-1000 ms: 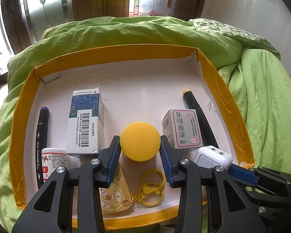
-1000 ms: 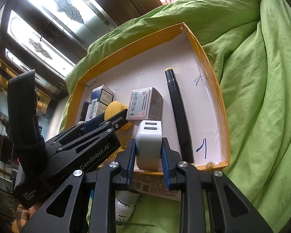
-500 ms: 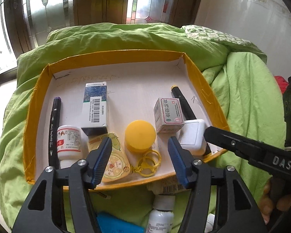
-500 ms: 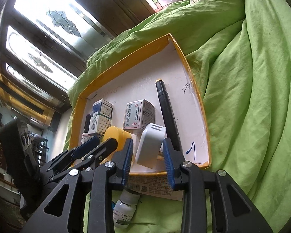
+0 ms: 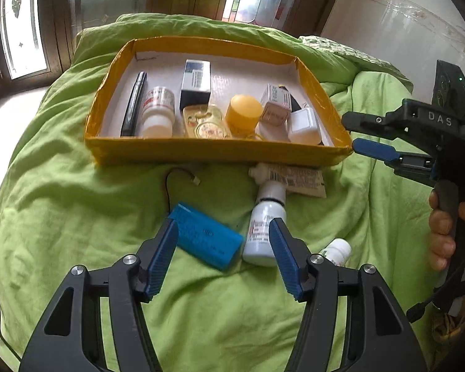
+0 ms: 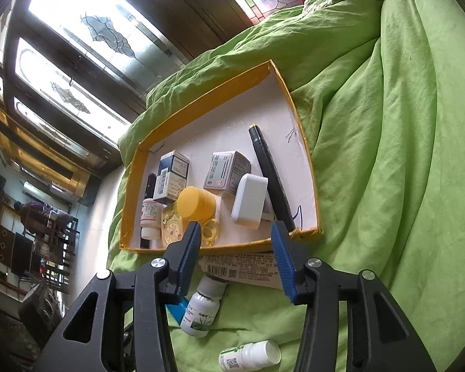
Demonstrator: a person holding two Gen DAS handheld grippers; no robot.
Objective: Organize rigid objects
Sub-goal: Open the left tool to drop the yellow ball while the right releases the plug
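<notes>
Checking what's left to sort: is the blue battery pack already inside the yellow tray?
No, the blue battery pack lies on the green bedding, outside the yellow tray.

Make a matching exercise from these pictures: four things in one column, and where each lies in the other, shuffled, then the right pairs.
Things:
1. blue battery pack
2. white charger
3. black marker
4. flat tube

Places:
A. inside the yellow tray, near its right wall
B. on the green blanket, against the tray's front wall
C. inside the tray, along its left wall
D. on the blanket, in front of the left tongs

Pairs: 1-D, 2-A, 3-C, 4-B
</notes>
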